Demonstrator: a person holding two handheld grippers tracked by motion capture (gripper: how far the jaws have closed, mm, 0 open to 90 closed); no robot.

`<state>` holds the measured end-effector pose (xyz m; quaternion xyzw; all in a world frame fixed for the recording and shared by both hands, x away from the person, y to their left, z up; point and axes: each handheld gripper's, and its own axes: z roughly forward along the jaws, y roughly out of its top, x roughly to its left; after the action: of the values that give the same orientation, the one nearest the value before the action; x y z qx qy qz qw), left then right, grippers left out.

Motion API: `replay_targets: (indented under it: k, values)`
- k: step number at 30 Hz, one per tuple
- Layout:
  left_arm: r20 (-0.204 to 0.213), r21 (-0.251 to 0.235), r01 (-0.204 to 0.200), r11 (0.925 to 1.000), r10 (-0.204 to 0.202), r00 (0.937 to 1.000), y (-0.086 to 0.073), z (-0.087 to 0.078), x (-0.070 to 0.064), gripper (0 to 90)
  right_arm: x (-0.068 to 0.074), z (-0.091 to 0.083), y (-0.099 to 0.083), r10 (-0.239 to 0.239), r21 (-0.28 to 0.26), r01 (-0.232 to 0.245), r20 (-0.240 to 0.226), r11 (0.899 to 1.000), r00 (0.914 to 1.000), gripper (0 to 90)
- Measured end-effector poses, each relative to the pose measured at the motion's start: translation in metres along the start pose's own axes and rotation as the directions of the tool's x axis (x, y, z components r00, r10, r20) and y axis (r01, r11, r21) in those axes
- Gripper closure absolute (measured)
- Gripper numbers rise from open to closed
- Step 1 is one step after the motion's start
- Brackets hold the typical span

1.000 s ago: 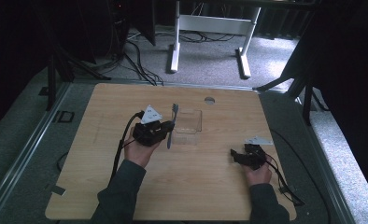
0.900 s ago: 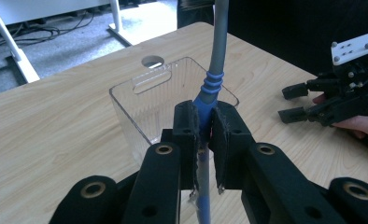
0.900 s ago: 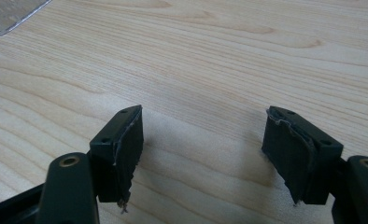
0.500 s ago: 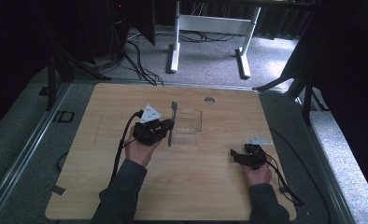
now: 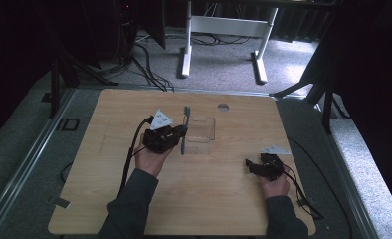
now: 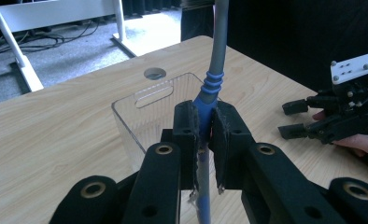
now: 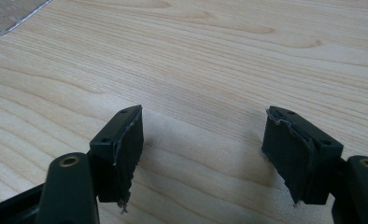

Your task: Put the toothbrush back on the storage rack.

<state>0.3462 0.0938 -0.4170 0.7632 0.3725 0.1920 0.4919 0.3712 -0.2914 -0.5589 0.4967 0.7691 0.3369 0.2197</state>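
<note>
Left tongs (image 6: 201, 140): jaws clamped narrow on a toothbrush (image 6: 213, 74), gripping it partway along the handle. Handle is grey above, with a blue ribbed collar just over the pads and blue again between and below them. In the high view the toothbrush (image 5: 185, 130) lies roughly along the tabletop's depth, dark bristled head at the far end, tail pointing back toward the person. It sits at the left edge of a clear plastic box (image 5: 201, 130); whether it touches the box wall I cannot tell. Box is transparent, open-topped, with a slot handle cut in its far wall, standing near the middle of the wooden tabletop (image 5: 224, 189). A round hole (image 5: 223, 106) in the tabletop lies just beyond it.

Right tongs (image 7: 203, 154): jaws spread wide, nothing between them, held low over bare wood. In the high view they (image 5: 253, 167) sit well apart from the box, toward the near right.
</note>
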Motion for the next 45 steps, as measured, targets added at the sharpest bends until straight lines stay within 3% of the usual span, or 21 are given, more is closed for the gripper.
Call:
replay_targets:
  k: [45]
  values:
    - [0.01,-0.045,0.019,0.9988,-0.019,0.9998,0.021,0.011,0.006,80.7,0.0,0.0,0.0,0.0,-0.001,0.0,0.0,1.0,1.0,28.5]
